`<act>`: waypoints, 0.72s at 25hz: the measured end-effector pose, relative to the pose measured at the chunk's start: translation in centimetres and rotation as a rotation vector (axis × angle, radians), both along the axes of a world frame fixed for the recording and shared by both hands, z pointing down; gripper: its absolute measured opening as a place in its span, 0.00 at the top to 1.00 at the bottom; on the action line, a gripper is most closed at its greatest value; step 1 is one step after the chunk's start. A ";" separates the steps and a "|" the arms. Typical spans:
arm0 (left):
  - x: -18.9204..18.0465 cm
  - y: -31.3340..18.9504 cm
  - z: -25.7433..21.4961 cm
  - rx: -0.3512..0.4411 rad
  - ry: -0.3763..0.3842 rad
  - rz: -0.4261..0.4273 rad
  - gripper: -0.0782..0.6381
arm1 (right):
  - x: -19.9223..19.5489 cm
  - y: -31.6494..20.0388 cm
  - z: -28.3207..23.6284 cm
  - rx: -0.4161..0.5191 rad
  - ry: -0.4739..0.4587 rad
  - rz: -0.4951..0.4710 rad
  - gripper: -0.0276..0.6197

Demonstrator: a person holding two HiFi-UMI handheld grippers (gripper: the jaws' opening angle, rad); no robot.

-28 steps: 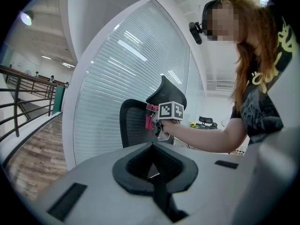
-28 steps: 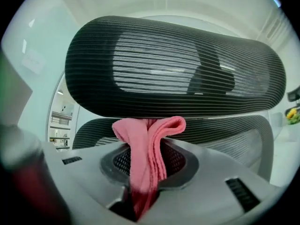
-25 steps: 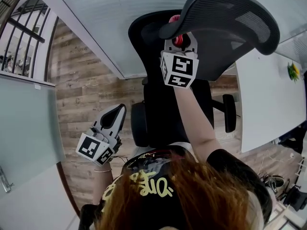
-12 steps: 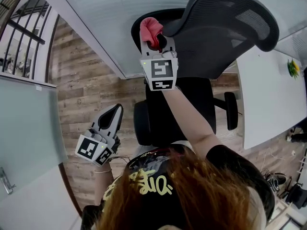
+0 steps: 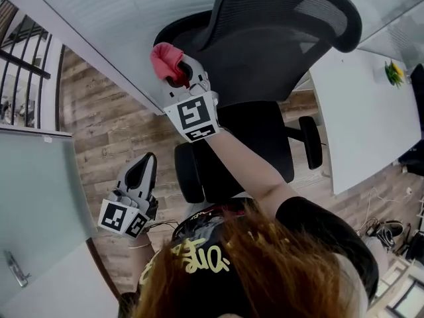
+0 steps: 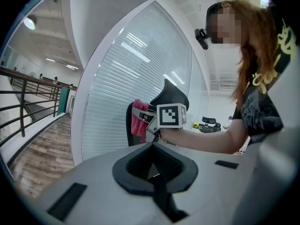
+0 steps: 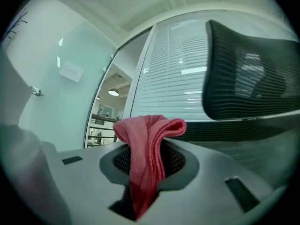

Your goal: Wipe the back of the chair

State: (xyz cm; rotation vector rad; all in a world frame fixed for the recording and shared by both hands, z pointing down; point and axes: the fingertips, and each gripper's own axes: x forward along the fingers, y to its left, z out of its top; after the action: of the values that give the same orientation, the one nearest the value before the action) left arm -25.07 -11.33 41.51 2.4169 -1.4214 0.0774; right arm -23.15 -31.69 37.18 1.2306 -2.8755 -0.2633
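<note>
Two grippers show: the right gripper (image 5: 177,78) has its jaws clamped on a crumpled pink-red cloth (image 5: 164,58), held just beside the edge of the black mesh chair back (image 5: 278,38), while the left gripper (image 5: 140,174) hangs low, jaws together on nothing. The wipe seems to be between strokes, with the cloth off the mesh. The next move calls for swinging it onto the backrest and pressing it across.

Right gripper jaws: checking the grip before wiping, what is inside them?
A folded pink cloth, pinched by the right gripper. Its lower end is covered, deep between the jaws.
</note>
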 end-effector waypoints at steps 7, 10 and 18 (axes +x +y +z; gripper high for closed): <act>3.9 -2.0 -0.2 0.011 0.004 0.071 0.90 | 11.3 0.3 1.2 -0.018 -0.034 0.147 0.83; 6.9 -3.3 -0.5 0.022 0.013 0.130 0.90 | 18.8 -0.8 1.6 -0.039 -0.039 0.274 0.83; 14.7 -5.5 -1.7 0.052 0.011 0.227 0.90 | 37.8 -2.4 2.2 -0.083 -0.065 0.593 0.83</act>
State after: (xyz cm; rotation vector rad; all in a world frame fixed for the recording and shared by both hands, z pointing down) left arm -10.40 -16.82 39.86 2.6079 -1.1529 0.0817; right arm 14.69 -34.10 39.39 2.0091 -2.3804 -0.0934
